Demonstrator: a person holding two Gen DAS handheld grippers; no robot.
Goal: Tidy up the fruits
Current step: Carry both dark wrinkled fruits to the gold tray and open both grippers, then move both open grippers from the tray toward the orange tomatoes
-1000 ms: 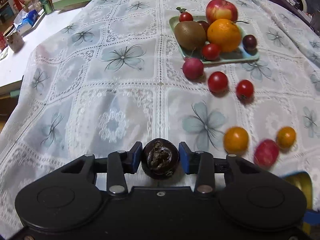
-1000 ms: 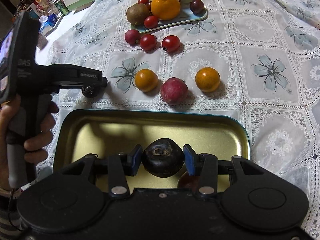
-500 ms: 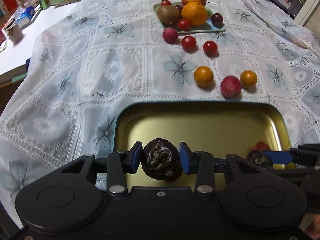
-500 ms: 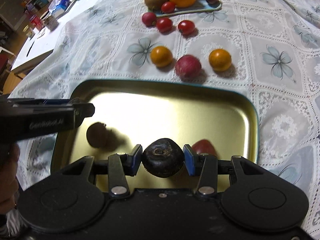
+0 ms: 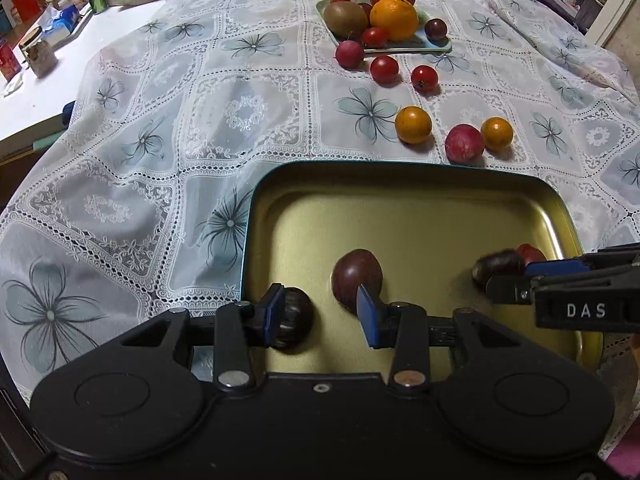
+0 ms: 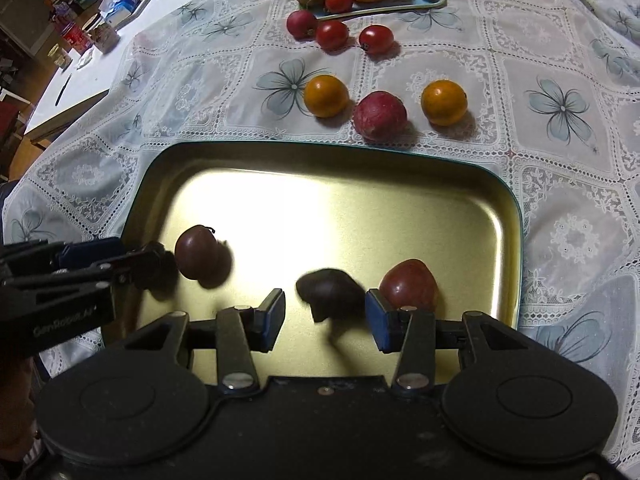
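Note:
A gold metal tray lies on the lace tablecloth in front of both grippers. My left gripper is open; a dark chestnut-like fruit rests against its left pad over the tray's near left corner. A dark plum lies in the tray. My right gripper is open; a blurred dark fruit sits free between its fingers, with a red fruit to its right.
Two orange fruits and a pink-red one lie beyond the tray. Farther back are small red tomatoes and a green plate with kiwi, orange and apple. Clutter stands on a white table at far left.
Both grippers have opened over the tray and let go of their dark fruits. The right one's fruit is dropping into the tray; the left one's lies against the left pad.

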